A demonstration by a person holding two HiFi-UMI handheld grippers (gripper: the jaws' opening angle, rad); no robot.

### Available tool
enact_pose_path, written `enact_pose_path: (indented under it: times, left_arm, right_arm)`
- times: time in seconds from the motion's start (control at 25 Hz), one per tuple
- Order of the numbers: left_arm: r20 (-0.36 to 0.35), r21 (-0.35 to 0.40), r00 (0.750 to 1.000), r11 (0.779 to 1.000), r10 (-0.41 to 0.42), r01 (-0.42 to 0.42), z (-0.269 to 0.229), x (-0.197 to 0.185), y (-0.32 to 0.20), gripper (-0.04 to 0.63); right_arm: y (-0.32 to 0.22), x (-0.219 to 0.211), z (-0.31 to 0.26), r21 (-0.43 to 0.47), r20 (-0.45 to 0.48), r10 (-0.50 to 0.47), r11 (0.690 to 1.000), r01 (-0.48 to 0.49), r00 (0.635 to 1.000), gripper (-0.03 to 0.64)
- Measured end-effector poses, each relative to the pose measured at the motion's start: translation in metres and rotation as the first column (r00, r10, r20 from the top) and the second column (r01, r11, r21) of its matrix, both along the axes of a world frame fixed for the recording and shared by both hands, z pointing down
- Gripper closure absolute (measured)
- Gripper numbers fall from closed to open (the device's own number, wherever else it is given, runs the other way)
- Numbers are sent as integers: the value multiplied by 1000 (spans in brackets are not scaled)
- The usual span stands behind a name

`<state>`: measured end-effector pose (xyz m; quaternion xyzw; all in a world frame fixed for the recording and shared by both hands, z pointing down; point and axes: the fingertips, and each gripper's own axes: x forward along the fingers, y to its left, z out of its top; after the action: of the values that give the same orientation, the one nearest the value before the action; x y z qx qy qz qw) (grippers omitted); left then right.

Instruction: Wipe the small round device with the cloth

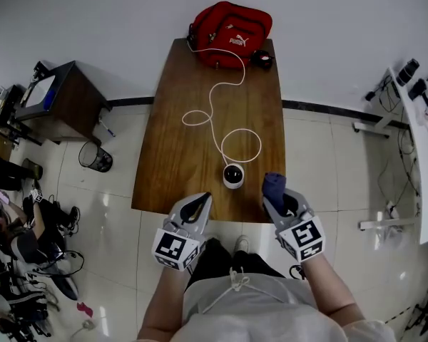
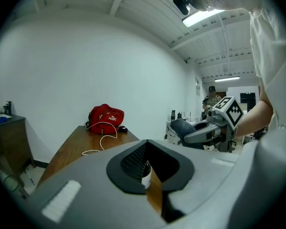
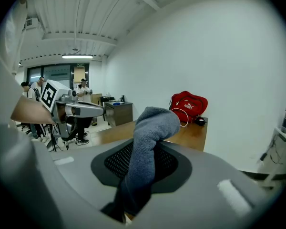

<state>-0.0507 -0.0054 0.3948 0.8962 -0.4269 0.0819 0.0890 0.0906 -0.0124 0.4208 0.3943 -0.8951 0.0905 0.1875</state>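
Left gripper [image 1: 202, 200] in the head view hangs over the near edge of the wooden table [image 1: 175, 148], its jaws pressed together with nothing in them. The right gripper [image 1: 277, 191] beside it is clamped on a blue-grey cloth [image 1: 274, 184] that sticks out past its tips. Between the two, just inside the table's near edge, stands the small round device [image 1: 233, 176], white with a black top and touched by neither gripper. A white cable [image 1: 212, 112] loops from beside it up the table to a red bag [image 1: 230, 28] at the far end, with a small black object [image 1: 262, 58] just beside the bag. From the left gripper view, the jaws meet with no gap, and a sliver of the device and the wood shows in the notch beyond them. The right gripper with its cloth is level to the right. From the right gripper view, the cloth is pinched between the pads and folds over above them, with the red bag on the table's far end behind it.
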Motion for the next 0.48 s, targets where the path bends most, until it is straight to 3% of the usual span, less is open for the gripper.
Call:
enact_pose_path:
  times: [0.28, 0.48]
  left_arm:
    - [-17, -74, 999, 996, 43, -44, 33, 13, -43, 589]
    - [-12, -147, 994, 983, 108, -109, 68, 32, -69, 589]
  right_arm:
    - [-33, -17, 24, -77, -40, -66, 995, 63, 997, 514]
    - [-51, -33, 63, -186, -68, -141, 974, 126, 988, 514]
